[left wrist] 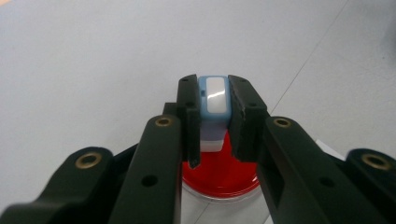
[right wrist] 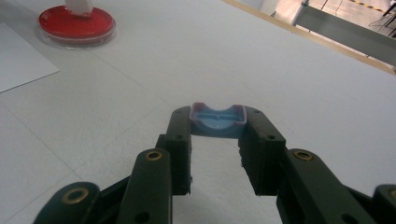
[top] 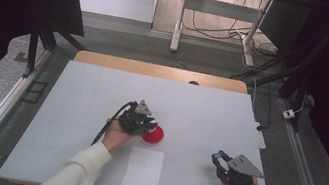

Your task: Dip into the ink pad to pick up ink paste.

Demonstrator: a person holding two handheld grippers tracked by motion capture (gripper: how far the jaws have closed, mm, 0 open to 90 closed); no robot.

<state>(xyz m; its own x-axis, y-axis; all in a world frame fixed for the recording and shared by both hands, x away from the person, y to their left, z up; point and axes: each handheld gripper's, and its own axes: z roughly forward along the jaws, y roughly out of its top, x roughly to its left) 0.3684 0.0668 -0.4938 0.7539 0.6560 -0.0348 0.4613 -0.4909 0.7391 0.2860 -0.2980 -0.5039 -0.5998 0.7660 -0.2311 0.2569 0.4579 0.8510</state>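
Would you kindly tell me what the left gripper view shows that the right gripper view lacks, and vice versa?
Left gripper view: the left claw shut on a light-blue, white-faced plastic block. Right gripper view: the right claw shut on a blue curved plastic cap, plus a white paper sheet. Shared: the round red dish and the white tabletop.

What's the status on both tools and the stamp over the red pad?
Left tool shut on blue stamp, over red ink pad. Right tool shut on blue cap, held apart. White paper nearby, nothing blocking.
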